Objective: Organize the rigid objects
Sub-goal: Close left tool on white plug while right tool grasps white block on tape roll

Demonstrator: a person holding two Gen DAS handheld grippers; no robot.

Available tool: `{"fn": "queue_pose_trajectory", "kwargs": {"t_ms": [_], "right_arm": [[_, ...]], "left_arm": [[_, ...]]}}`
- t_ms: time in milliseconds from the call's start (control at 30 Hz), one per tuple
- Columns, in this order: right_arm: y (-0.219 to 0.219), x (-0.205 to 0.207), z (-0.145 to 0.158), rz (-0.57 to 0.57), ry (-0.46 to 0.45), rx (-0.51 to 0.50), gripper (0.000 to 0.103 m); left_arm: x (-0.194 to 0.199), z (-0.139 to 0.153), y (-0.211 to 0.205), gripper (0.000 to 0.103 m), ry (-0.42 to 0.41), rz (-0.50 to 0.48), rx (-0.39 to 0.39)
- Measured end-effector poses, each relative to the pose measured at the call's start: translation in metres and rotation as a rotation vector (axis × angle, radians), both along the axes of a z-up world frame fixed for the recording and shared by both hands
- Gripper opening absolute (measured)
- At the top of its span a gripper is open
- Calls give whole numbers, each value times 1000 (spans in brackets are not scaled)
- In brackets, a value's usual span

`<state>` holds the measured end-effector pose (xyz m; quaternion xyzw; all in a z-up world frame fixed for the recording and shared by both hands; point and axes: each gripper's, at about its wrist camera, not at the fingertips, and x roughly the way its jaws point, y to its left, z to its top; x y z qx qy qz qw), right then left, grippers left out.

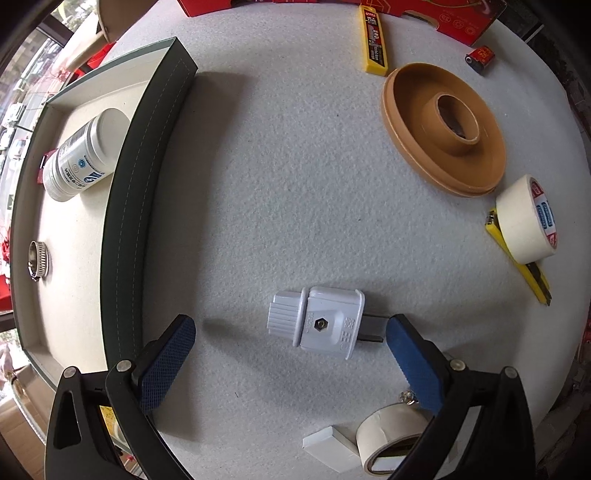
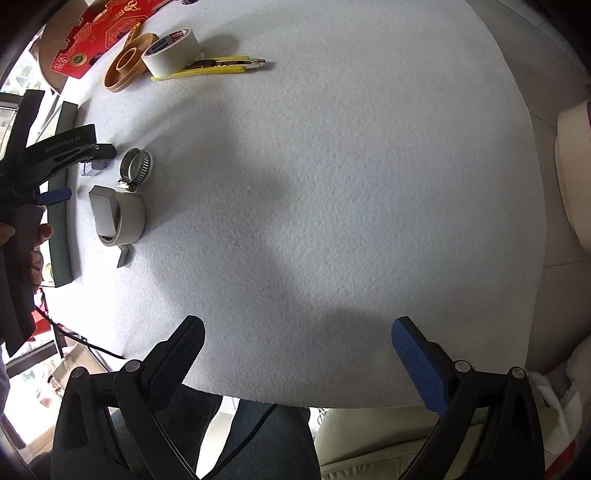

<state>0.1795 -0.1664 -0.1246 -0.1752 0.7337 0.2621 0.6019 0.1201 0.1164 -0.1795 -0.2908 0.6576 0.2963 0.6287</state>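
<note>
A white electrical plug (image 1: 317, 321) lies on its side on the white felt table (image 1: 295, 166). My left gripper (image 1: 290, 326) is open and straddles it, the right blue pad close to the plug's prongs. Left of it stands a dark green-walled box (image 1: 129, 206) holding a white bottle (image 1: 83, 155) and a metal hose clamp (image 1: 38, 258). My right gripper (image 2: 297, 336) is open with nothing between its fingers, hovering over the table's near edge (image 2: 295, 398). From the right wrist view the plug (image 2: 92, 169) is mostly hidden under the left gripper.
On the felt: brown plastic disc (image 1: 443, 129), yellow utility knife (image 1: 373, 40), tape roll (image 1: 528, 218) resting on a second yellow knife (image 1: 532, 273), small red battery (image 1: 482, 57). Nearer lie another hose clamp (image 2: 136, 164), tape roll (image 2: 123, 218) and white block (image 2: 105, 206). Red carton (image 2: 92, 33) behind.
</note>
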Motion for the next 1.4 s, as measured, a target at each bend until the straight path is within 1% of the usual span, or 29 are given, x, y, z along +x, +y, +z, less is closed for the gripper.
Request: {"fn": "queue_pose_trajectory", "kwargs": {"t_ms": [33,67,167,233,367,500,567,633,667,700,733,800,833,900,933,967,1033,1100,1200,1300,1367,1400], "right_arm": [[8,-2,3,14,-4,20,102],[17,-3,6,26,-7,44,102],[45,-7,14,48,-3,128,102],[63,-10,15,51,6,165,102],[95,-17,16,62,-6,199,102],[116,-23,13,74,-22,226,101],[126,-26,12,85,-31,234,93],[135,-29,7,103,-22,235,69],[142,-21,4,102,-3,242,61],[144,-20,1,100,17,245,42],[146,-19,-1,106,19,230,35],[145,-18,3,105,1,237,33],[137,-13,5,94,2,250,33],[123,-1,13,56,8,272,33],[116,5,17,30,11,280,33],[108,9,19,4,17,285,33],[92,17,24,-32,18,291,33],[81,18,26,-46,10,295,33],[67,19,26,-64,12,300,33],[47,24,12,-95,41,279,34],[33,23,-3,-124,74,250,35],[28,24,-7,-132,69,237,35]], "left_arm": [[-3,-3,3,103,-12,33,-36],[-5,-3,4,103,-13,48,-32],[-4,-3,4,103,-10,46,-33],[-3,-3,3,103,-12,44,-30],[-4,0,3,103,-11,44,-32],[-7,0,4,103,-15,44,-28],[-9,1,4,103,-13,42,-30],[-7,0,5,103,-5,35,-39],[-5,-1,7,103,-5,30,-39],[-4,-1,7,103,-5,26,-38],[-4,-1,7,103,-6,25,-37],[-2,0,7,103,-6,14,-38],[-2,1,6,101,-9,6,-36],[0,6,1,92,-25,-25,-19],[2,9,-2,84,-35,-49,-11],[3,13,-5,73,-44,-77,-2],[7,18,-13,60,-54,-136,5],[5,17,-16,60,-55,-146,-21],[-5,23,-18,60,-78,-122,-28],[-14,32,-21,60,-94,-112,-39],[-18,37,-25,60,-94,-125,-42],[-19,39,-27,60,-93,-133,-37]]}}
